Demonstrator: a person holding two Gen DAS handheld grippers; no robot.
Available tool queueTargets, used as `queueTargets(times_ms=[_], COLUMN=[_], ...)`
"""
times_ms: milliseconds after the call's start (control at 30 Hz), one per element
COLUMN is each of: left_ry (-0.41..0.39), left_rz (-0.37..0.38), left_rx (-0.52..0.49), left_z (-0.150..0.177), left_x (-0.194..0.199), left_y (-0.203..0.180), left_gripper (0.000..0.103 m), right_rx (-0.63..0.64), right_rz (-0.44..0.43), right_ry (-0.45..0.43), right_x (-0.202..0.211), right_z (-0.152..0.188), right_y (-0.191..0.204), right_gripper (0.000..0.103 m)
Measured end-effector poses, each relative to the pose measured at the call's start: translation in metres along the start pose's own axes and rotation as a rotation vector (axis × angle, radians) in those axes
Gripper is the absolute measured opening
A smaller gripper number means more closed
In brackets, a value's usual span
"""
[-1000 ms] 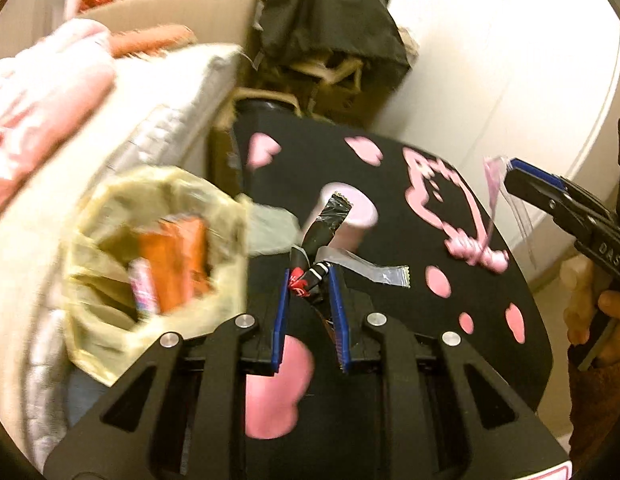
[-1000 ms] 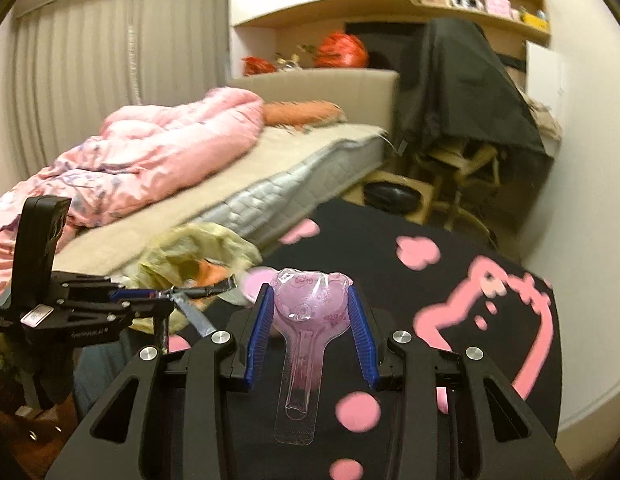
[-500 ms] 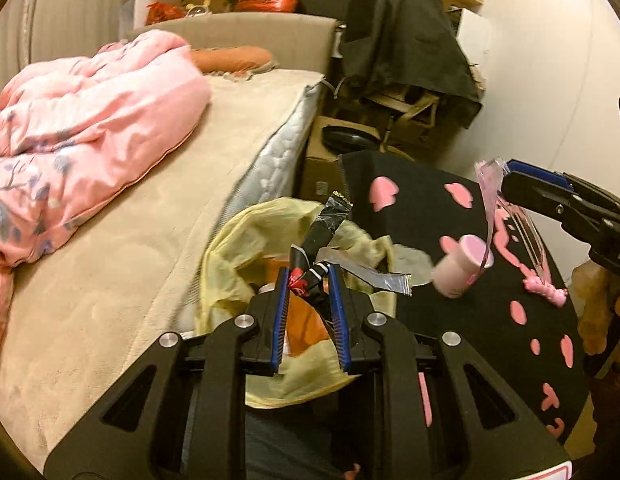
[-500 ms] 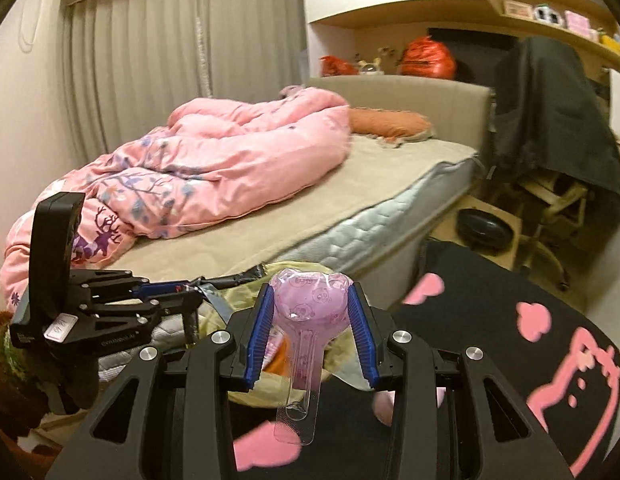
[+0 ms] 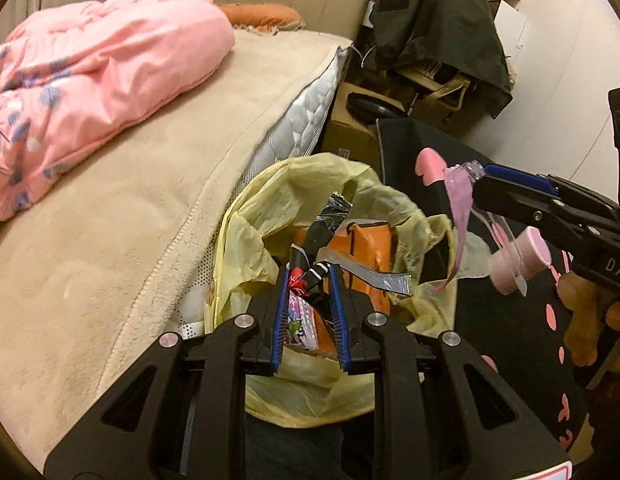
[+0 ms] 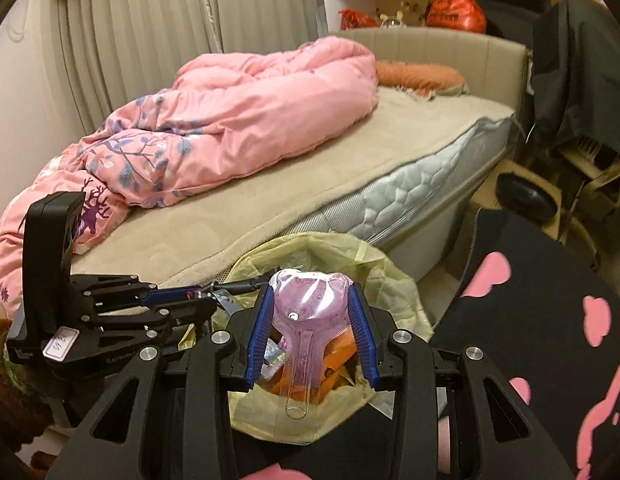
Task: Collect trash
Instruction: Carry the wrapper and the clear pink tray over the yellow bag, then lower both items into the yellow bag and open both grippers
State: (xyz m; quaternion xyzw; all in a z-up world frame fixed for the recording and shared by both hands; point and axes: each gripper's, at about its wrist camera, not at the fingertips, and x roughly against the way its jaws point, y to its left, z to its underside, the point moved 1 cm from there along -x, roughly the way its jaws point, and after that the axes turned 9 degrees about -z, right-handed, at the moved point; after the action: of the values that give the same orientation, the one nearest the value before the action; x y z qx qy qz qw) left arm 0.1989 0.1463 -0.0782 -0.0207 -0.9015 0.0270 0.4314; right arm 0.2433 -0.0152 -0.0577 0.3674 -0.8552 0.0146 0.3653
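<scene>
A yellow trash bag (image 5: 249, 232) stands open beside the bed, with an orange packet (image 5: 370, 248) and other wrappers inside; it also shows in the right wrist view (image 6: 330, 252). My left gripper (image 5: 308, 280) is shut on a black and silver wrapper (image 5: 322, 236) and holds it over the bag's mouth. My right gripper (image 6: 310, 308) is shut on a clear pink plastic wrapper (image 6: 305, 316), also over the bag. The right gripper (image 5: 486, 184) shows at the right of the left wrist view.
A bed (image 6: 350, 168) with a pink duvet (image 6: 229, 112) lies left of the bag. A black table with pink shapes (image 6: 550, 320) is at the right, with a pink cup (image 5: 518, 260) on it. A chair draped in dark cloth (image 5: 442, 28) stands behind.
Both grippers swung left from over the black table to above the yellow bag, each still holding its wrapper.
</scene>
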Motion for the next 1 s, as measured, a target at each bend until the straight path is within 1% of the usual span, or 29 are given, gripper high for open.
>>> queueTargets(times_ms=[133, 333, 467, 567, 767, 1000], left_ry=[0.026, 0.078, 0.105, 0.115, 0.129, 0.13], left_rz=[0.003, 0.017, 0.026, 0.028, 0.035, 0.047], left_rx=[0.013, 0.003, 0.009, 0.018, 0.028, 0.039], left_z=[0.0, 0.002, 0.004, 0.004, 0.005, 0.003], left_x=[-0.016, -0.042, -0.056, -0.062, -0.072, -0.076], left_y=[0.005, 0.003, 0.005, 0.008, 0.009, 0.006], left_gripper=[0.019, 0.019, 0.019, 0.019, 0.019, 0.019], right_rx=[-0.008, -0.054, -0.06, -0.071, -0.089, -0.097], right_rz=[-0.01, -0.011, 0.014, 0.029, 0.038, 0.048], right_ry=[0.022, 0.143, 0.201, 0.221, 0.224, 0.23], right_x=[-0.015, -0.056, -0.074, -0.08, -0.087, -0.084], right_z=[-0.002, 0.003, 0.013, 0.02, 0.027, 0.032], right_y=[-0.005, -0.023, -0.03, -0.036, -0.046, -0.048], right_gripper=[0.036, 0.036, 0.036, 0.036, 0.036, 0.036])
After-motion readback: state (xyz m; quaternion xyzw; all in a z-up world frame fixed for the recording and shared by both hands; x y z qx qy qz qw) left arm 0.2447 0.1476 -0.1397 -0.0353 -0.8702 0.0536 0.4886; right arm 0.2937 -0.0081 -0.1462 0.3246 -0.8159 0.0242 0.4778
